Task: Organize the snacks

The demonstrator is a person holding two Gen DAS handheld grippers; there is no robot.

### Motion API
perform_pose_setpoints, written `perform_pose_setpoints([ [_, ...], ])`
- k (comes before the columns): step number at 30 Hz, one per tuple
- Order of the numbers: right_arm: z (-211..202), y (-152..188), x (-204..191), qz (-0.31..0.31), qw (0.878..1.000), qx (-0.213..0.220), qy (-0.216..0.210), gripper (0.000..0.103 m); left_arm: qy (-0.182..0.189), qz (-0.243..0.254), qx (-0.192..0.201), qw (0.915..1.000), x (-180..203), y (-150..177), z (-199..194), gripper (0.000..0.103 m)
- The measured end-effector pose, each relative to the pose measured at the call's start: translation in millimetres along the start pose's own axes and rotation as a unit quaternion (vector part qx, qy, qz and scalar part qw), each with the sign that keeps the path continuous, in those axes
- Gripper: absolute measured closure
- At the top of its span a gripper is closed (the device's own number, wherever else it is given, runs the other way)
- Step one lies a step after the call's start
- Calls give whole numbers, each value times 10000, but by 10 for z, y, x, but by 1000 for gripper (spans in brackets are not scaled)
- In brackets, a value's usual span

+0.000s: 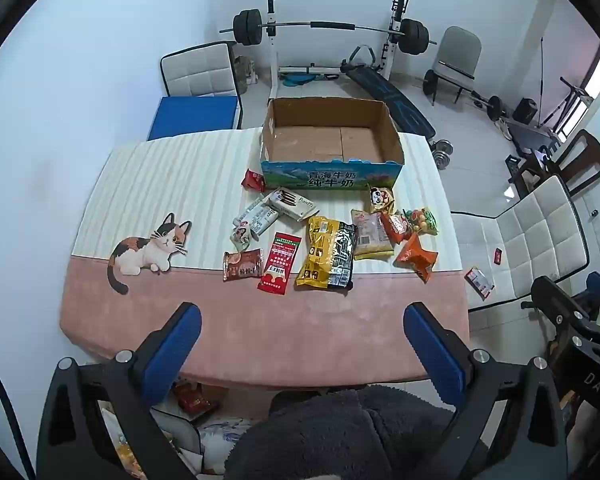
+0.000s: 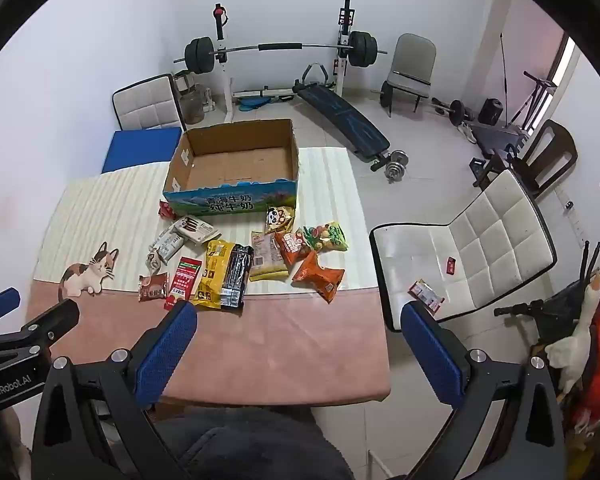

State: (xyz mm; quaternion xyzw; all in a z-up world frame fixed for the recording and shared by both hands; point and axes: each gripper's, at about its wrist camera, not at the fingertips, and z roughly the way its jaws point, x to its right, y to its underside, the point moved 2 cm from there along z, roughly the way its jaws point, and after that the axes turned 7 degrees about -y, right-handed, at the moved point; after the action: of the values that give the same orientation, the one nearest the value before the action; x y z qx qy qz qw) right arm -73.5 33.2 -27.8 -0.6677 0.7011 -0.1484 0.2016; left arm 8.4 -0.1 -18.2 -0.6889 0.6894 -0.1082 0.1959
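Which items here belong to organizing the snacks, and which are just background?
Job: cardboard box, empty; snack packets on the table, e.g. yellow bag, red sachet, orange packet; both grippers, left and right, open.

Background: barbell rack, white chair, sit-up bench.

Box front [image 1: 332, 179] says 青海牛奶 纯牛奶 in big white characters. "GenRobot.AI" is printed on the left gripper's body [image 2: 8, 386], "DAS" on the right gripper's body [image 1: 598, 380]. Snack packet print's too small to read.
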Motion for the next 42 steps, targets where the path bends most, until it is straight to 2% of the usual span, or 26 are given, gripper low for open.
perform_pose_setpoints([
  [42,41,-98,-49,-75,9999,97,-6,0,105,4,129,9999,91,-133,-53,0],
])
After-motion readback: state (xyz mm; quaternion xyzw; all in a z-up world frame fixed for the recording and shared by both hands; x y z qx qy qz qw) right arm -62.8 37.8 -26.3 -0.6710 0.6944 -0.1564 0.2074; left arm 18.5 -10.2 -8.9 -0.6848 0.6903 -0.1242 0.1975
